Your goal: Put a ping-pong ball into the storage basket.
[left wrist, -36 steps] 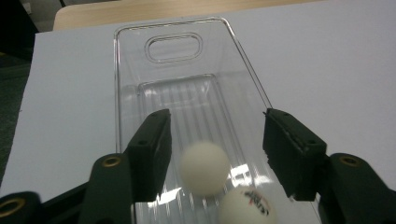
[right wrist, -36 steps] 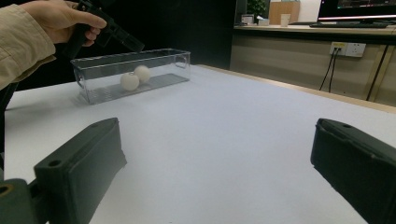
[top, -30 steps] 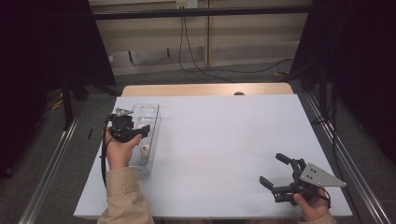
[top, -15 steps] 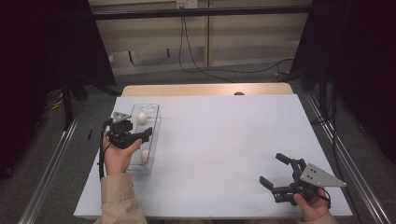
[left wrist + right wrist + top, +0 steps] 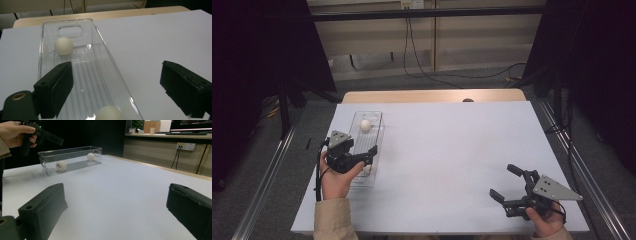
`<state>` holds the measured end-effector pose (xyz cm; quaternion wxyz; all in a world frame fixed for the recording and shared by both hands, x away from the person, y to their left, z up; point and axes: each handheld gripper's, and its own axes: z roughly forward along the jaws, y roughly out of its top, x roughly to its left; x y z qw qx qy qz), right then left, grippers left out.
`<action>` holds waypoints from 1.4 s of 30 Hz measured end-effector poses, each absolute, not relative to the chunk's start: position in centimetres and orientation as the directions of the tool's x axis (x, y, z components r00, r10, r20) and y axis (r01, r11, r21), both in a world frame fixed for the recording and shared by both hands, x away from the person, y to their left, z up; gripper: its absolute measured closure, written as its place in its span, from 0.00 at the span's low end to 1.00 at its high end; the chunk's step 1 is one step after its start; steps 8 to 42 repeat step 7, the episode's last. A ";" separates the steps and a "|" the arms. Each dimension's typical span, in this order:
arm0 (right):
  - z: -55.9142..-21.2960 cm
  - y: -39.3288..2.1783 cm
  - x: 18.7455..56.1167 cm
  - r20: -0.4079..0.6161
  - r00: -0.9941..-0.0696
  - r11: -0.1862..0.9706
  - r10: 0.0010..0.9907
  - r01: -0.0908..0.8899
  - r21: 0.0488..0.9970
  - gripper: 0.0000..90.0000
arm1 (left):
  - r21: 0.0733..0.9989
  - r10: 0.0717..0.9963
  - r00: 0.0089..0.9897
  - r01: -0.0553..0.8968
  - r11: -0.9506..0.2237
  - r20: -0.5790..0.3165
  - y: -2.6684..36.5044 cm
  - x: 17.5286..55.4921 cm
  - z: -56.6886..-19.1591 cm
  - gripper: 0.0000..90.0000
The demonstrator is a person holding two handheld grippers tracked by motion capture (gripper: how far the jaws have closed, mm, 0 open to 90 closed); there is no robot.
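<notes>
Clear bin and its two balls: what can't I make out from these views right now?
- Near ball: left gripper view's bottom edge cuts it off; in the high view the left gripper covers most of it.
- Print on that ball: too small in the right gripper view.
- Clear bin: its near end sits behind the hand in the high view.

Your high view looks forward and down from above your side of the white table [image 5: 452,150]. The left gripper view sits close over the clear tray [image 5: 113,67] and looks along it to the far edge. The right gripper view looks low across the table and shares this tray [image 5: 50,153], farther off.
</notes>
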<state>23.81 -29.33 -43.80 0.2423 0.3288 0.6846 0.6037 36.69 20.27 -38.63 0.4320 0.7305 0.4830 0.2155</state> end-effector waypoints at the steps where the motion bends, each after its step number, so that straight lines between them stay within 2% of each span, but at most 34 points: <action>1: -43.8 -29.3 23.8 0.065 -0.666 0.055 0.743 0.158 0.986 0.02 | 0.839 0.891 0.441 0.521 -0.156 -0.108 20.3 36.5 -38.9 0.10; 7: -43.8 -29.3 23.8 0.062 -0.667 0.058 0.743 0.157 0.986 0.02 | 0.868 0.874 0.466 0.482 -0.120 -0.138 20.3 35.1 -39.8 0.06; 42: -43.8 -29.3 23.8 0.062 -0.667 0.058 0.743 0.157 0.986 0.02 | 0.868 0.874 0.466 0.482 -0.120 -0.138 20.3 35.1 -39.8 0.06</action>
